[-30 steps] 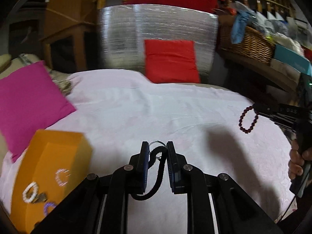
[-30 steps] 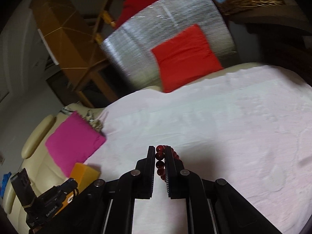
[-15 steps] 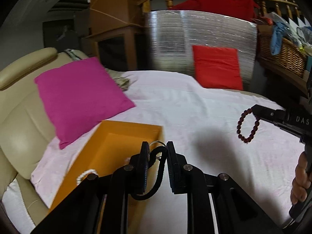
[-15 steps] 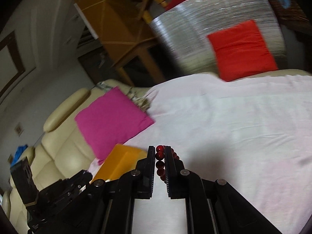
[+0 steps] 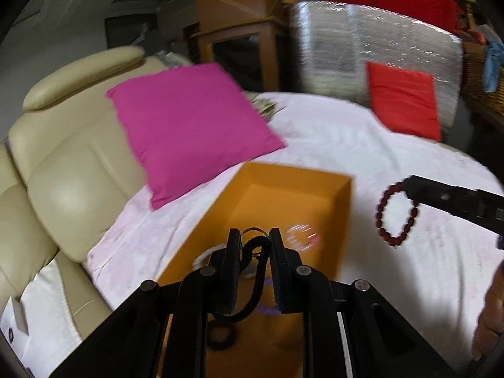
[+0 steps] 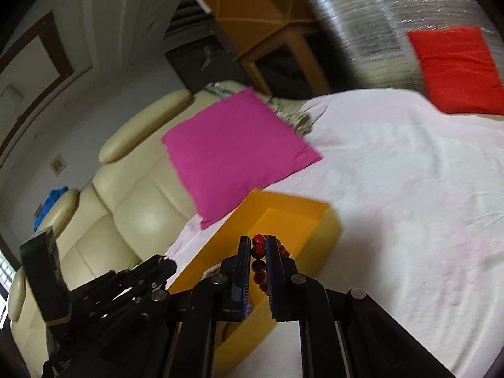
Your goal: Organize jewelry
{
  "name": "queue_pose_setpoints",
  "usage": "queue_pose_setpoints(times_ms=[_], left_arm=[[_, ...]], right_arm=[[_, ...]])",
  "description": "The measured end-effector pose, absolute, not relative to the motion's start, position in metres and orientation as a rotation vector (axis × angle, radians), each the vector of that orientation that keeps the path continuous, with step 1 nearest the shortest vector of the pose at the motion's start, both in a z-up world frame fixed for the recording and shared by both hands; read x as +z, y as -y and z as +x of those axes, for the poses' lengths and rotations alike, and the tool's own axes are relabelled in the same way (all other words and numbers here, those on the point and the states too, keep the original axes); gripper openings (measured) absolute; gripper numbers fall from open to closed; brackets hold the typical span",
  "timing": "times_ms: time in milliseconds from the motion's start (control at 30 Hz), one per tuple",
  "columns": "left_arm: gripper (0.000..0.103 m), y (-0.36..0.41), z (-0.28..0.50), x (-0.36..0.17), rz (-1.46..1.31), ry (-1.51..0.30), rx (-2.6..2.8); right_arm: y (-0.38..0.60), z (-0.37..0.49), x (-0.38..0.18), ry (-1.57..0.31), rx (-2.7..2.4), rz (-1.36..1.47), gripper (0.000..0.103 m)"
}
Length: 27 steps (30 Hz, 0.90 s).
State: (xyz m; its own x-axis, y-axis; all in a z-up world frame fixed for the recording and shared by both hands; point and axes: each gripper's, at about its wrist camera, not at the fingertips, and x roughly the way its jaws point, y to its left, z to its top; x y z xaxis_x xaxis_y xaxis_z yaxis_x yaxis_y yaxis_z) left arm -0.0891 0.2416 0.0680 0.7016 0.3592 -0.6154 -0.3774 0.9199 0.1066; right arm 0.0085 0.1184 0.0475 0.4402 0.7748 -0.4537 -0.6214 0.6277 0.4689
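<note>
An open orange box [image 5: 341,201] [image 6: 327,223] lies on the white sheet, with a few bracelets blurred on its floor. My left gripper [image 5: 253,242] hovers over the box, shut on a black cord with a metal ring [image 5: 255,247]. My right gripper [image 6: 258,245] is shut on a dark red bead bracelet [image 6: 259,253] [image 5: 395,212]. In the left wrist view that bracelet dangles from the right gripper's tip [image 5: 415,190], just right of the box. The left gripper's body [image 6: 104,296] shows at lower left in the right wrist view.
A magenta pillow [image 5: 189,126] [image 6: 236,148] lies behind the box against a cream leather sofa [image 5: 63,163]. A red pillow [image 5: 404,100] leans on a silver foil panel [image 5: 378,47] at the back. A wicker basket [image 5: 482,75] stands far right. A hand [image 5: 491,315] shows at the right edge.
Both grippers have swung left toward the orange box, which now sits right under them. The magenta pillow and sofa have come into fuller view. Both grips are unchanged.
</note>
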Motion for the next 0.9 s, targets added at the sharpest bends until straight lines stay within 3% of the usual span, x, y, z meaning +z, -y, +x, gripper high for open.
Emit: queue_pose_setpoints(times_ms=[400, 500, 533, 567, 633, 900], left_arm=[[0.019, -0.313, -0.111, 0.009, -0.109, -0.864, 0.551], [0.033, -0.307, -0.11, 0.002, -0.084, -0.894, 0.561], [0.044, -0.303, -0.111, 0.003, -0.065, -0.89, 0.571], [0.048, -0.299, -0.112, 0.006, -0.044, -0.88, 0.58], [0.053, -0.294, -0.114, 0.012, -0.016, -0.859, 0.584], [0.071, -0.275, -0.137, 0.054, 0.028, -0.778, 0.597]], right_arm=[[-0.18, -0.006, -0.005, -0.847, 0.952, 0.17, 0.012], [-0.183, 0.0, -0.011, -0.849, 0.912, 0.158, 0.013], [-0.181, 0.003, -0.012, -0.852, 0.905, 0.173, 0.016], [-0.178, 0.004, -0.01, -0.85, 0.902, 0.185, 0.026], [-0.172, 0.004, -0.005, -0.829, 0.899, 0.192, 0.038], [-0.165, -0.036, 0.031, -0.746, 0.911, 0.048, 0.043]])
